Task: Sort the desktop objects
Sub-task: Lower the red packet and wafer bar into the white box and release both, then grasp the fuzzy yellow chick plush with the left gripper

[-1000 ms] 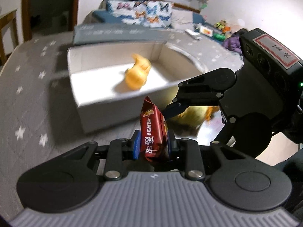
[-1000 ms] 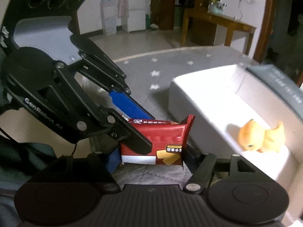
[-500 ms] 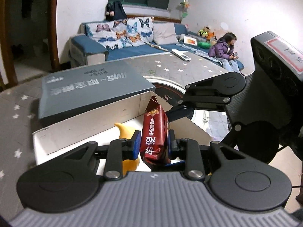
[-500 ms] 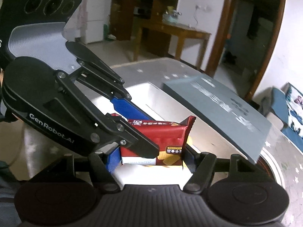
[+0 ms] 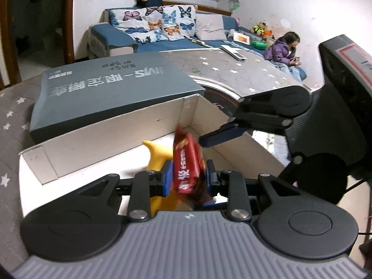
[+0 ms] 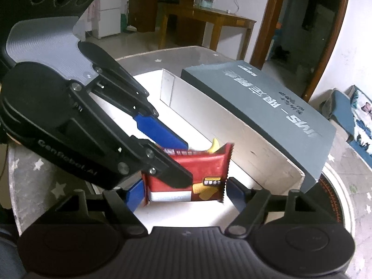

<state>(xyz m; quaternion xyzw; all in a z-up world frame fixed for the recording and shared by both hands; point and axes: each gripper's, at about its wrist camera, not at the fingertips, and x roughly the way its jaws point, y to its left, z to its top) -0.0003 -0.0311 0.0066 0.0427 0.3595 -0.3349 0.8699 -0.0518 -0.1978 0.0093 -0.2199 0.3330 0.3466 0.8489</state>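
Both grippers now hang over the white box (image 6: 267, 139) instead of beside it, the left gripper (image 5: 188, 178) clamping the red snack packet (image 6: 186, 176) while the right gripper (image 6: 186, 194), jaws just widening, lets go, so a drop beside the yellow toy (image 5: 160, 155) looks near.

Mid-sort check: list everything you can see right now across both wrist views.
snack packet: 1, red, over the box
toy: 1, yellow, inside the box, partly hidden
cardboard box: 1, white, open, on the table
box lid: 1, grey-blue, along the box's far wall
tablecloth: 1, grey with white stars
sofa: 1, blue, butterfly cushions, background
person: 1, purple jacket, seated by sofa
wooden table: 1, brown, background
left gripper: 1, black, blue pads, shut on the snack packet
right gripper: 1, black, blue pads, jaws just been opening, packet between them
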